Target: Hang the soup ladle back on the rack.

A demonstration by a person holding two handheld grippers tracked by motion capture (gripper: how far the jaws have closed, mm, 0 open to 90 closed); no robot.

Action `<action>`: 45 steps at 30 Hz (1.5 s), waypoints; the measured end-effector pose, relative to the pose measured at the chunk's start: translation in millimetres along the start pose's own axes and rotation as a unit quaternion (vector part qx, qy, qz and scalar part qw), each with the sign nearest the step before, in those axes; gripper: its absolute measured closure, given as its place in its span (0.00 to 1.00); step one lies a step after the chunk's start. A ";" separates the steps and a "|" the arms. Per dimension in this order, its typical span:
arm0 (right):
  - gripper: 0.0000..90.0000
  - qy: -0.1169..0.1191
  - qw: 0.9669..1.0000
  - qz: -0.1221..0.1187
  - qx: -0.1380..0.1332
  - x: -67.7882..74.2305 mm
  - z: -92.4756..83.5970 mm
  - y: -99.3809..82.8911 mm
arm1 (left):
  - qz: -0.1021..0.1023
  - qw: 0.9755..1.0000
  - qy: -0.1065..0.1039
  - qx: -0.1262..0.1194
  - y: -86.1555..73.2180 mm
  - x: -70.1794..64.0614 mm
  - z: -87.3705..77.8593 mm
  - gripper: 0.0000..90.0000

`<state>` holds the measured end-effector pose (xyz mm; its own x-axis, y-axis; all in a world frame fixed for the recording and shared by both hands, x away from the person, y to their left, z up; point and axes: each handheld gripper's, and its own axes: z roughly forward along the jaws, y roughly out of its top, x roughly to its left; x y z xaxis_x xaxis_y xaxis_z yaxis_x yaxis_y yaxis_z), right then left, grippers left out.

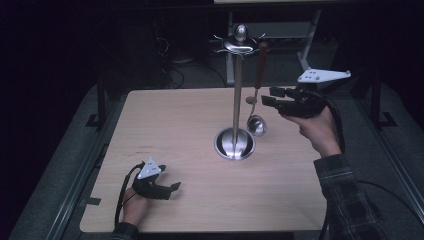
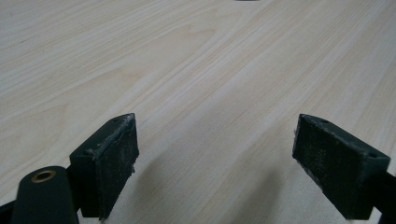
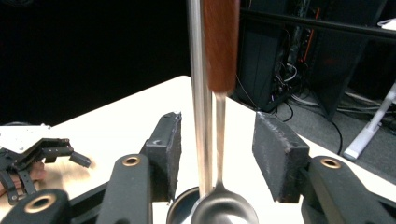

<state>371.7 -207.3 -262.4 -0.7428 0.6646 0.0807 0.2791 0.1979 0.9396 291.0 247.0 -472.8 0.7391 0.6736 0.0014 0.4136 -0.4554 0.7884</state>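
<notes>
Ladle (image 1: 257, 124): hung from stand (image 1: 237, 90) hook, bowl near base | Right gripper (image 1: 268, 96): jaws apart beside its shank, apparently positioned to grip | Left gripper (image 1: 170, 190): released, idle on table (image 1: 175, 130).

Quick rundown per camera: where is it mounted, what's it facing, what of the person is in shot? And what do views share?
High view: above the person's side, looking forward and down on the table; both forearms, left gripper and right gripper show.
Left gripper view: rides the left gripper, low, facing bare tabletop; its open jaws show.
Right gripper view: rides the right gripper, facing the stand and hanging ladle between open jaws.
Shared: stand, ladle and left gripper show in high and right gripper views.
</notes>
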 end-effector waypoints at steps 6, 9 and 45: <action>0.53 -0.008 1.000 0.009 0.009 1.4 -4.8 -18.7 | -0.001 1.000 0.001 -0.004 -0.2 -0.6 0.3 0.16; 0.51 -0.013 1.000 0.010 0.015 3.5 -6.7 -29.3 | 0.001 1.000 0.001 -0.005 -0.2 -1.0 0.0 0.16; 0.29 -0.097 0.988 0.041 0.116 24.7 -31.4 -196.7 | 0.004 1.000 -0.002 -0.009 -1.3 -1.6 -1.0 0.16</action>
<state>279.3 -252.4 -434.7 -0.5877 0.8064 0.0658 0.4821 0.2837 0.8289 288.8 247.0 -473.2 0.7443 0.6678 0.0054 0.3980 -0.4500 0.7994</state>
